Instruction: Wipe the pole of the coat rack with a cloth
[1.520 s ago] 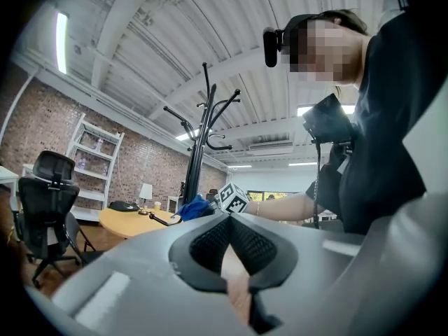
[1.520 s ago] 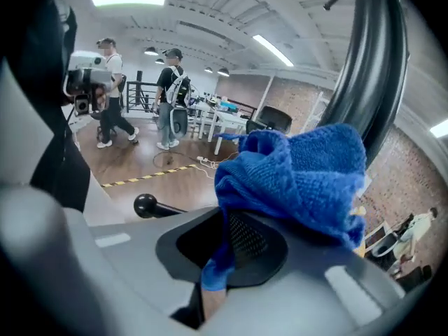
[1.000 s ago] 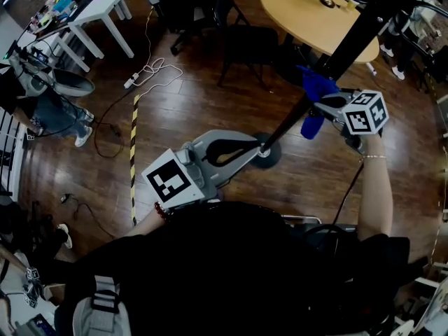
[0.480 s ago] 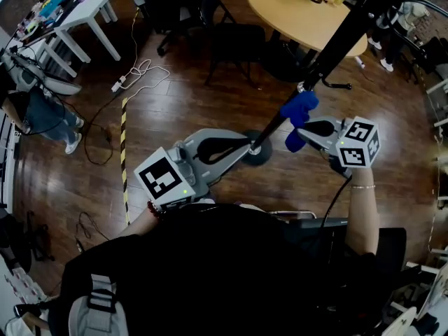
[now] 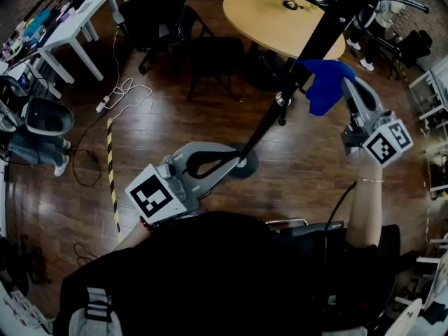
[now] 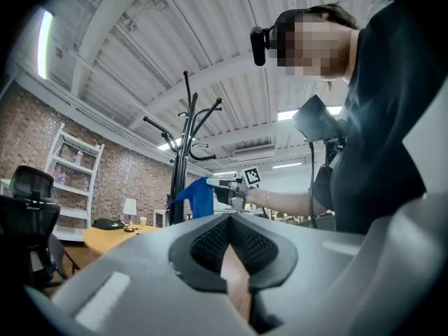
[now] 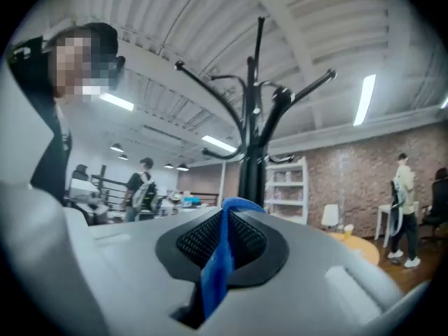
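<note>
Cloth [image 5: 323, 84], pinched in the right gripper [image 5: 344, 86], hangs just right of the upright coat rack pole [image 5: 313, 42]; the left gripper [image 5: 236, 162], closed on nothing, sits lower and farther off.

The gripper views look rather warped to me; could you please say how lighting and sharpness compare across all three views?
Head view: dim, edges bowed, sheen on the wooden floor. Left gripper view: fisheye with black corners, ceiling strip light flaring, coat rack backlit. Right gripper view: same fisheye, blue cloth between the jaws soft from closeness, pole a dark silhouette.
</note>
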The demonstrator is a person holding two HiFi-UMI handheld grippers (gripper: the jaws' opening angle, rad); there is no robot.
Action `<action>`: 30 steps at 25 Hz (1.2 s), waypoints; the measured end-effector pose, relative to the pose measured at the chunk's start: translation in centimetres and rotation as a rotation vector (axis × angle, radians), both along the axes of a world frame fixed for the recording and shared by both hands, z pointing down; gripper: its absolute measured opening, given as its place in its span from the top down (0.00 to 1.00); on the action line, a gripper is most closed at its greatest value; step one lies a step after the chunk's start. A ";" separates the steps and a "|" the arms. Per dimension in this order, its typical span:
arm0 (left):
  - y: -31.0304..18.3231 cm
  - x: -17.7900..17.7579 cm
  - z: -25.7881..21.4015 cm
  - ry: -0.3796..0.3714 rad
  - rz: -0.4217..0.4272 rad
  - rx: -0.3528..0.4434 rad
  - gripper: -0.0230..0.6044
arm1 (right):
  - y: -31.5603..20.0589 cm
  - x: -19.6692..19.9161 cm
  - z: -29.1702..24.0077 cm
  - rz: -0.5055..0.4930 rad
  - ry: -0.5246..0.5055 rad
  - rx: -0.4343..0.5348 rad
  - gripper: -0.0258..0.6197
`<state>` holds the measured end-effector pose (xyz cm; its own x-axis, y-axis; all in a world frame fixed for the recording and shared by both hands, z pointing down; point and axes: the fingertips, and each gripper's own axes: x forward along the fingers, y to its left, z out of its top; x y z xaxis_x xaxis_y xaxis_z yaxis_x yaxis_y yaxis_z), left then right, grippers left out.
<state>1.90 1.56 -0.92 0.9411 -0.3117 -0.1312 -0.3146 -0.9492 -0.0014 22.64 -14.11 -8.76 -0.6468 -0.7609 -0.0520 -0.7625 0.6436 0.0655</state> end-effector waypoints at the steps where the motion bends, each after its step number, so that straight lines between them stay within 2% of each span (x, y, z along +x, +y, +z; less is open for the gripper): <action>1: -0.5 -0.3 -0.4 0.003 -0.017 0.007 0.97 | -1.8 1.3 -1.5 0.068 -0.018 0.047 0.93; 3: -0.9 -1.4 -0.7 0.002 -0.054 0.014 0.97 | -4.8 2.4 -3.1 0.139 -0.035 0.102 0.93; 7: -0.9 -3.7 0.3 -0.002 -0.136 0.000 0.97 | -7.2 0.9 -2.6 0.082 -0.116 0.121 0.93; 11: -1.5 -4.5 0.1 -0.009 -0.187 -0.016 0.97 | -7.4 0.0 -2.0 0.044 -0.170 0.151 0.93; 17: -2.8 -3.7 1.0 -0.026 -0.177 -0.023 0.97 | -8.5 0.0 2.7 0.091 -0.064 0.118 0.93; 21: -3.2 -2.2 1.2 -0.013 -0.123 -0.032 0.97 | -9.0 0.1 5.8 0.225 -0.019 0.101 0.93; 23: -3.0 -1.4 0.7 -0.004 -0.094 -0.020 0.97 | -9.8 0.9 8.7 0.328 0.038 0.030 0.93; 25: -2.7 -1.0 0.5 -0.001 -0.076 -0.018 0.97 | -10.9 1.6 13.0 0.387 0.130 -0.101 0.93; 27: -2.4 -0.7 0.9 -0.004 -0.072 -0.030 0.97 | -11.1 1.9 16.6 0.390 0.223 -0.196 0.93; 30: -2.6 -1.2 1.4 -0.006 -0.092 -0.053 0.97 | -11.0 2.0 18.3 0.369 0.272 -0.227 0.93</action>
<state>0.67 -1.02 0.50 0.9088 -0.4033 -0.1068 -0.4007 -0.9151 0.0464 24.63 -25.10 9.58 -0.2999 -0.9139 0.2737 -0.9165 0.3556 0.1833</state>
